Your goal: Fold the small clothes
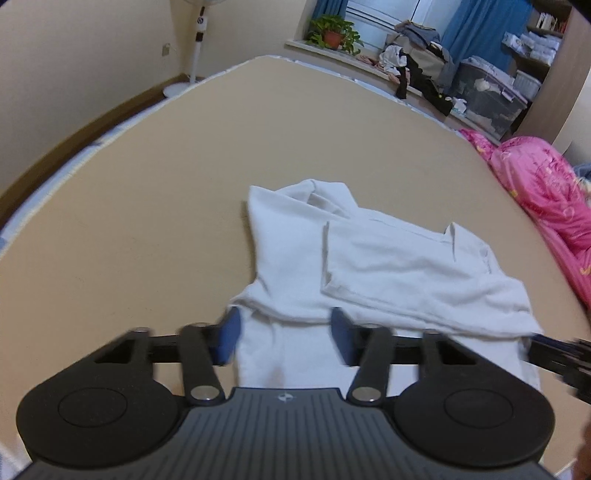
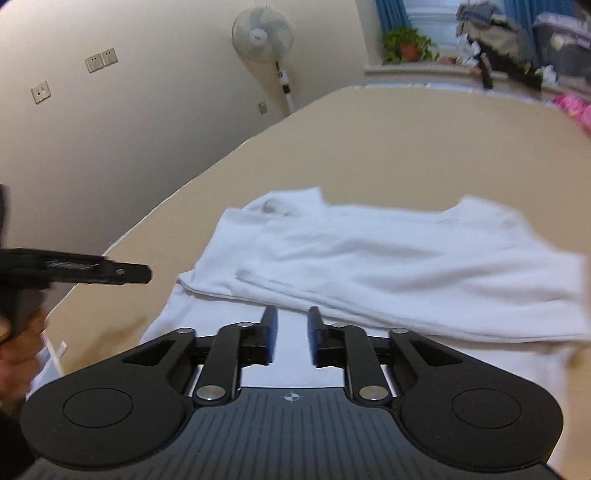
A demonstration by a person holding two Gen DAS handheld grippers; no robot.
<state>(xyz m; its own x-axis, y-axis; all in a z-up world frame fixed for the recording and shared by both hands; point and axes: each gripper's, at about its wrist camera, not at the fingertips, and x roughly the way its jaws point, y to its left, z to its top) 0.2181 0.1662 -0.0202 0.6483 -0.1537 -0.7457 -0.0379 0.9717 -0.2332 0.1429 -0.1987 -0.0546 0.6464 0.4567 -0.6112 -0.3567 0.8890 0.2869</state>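
A white garment (image 1: 388, 266) lies partly folded on the tan bed sheet (image 1: 147, 184), one side laid over the middle. My left gripper (image 1: 285, 317) hovers over its near hem, blue pads well apart, with nothing pinched between them. In the right wrist view the same garment (image 2: 388, 258) spreads across the sheet (image 2: 406, 147). My right gripper (image 2: 292, 314) is above the near edge with a narrow gap between its pads and no cloth in it. The left gripper (image 2: 122, 273) shows at the left, held by a hand (image 2: 14, 343).
A pink quilt (image 1: 546, 192) is bunched at the bed's right side. A standing fan (image 2: 262, 35) is by the wall beyond the bed's far corner. A potted plant (image 1: 332, 35), a clothes pile (image 1: 417, 55) and a storage box (image 1: 487, 99) line the window sill.
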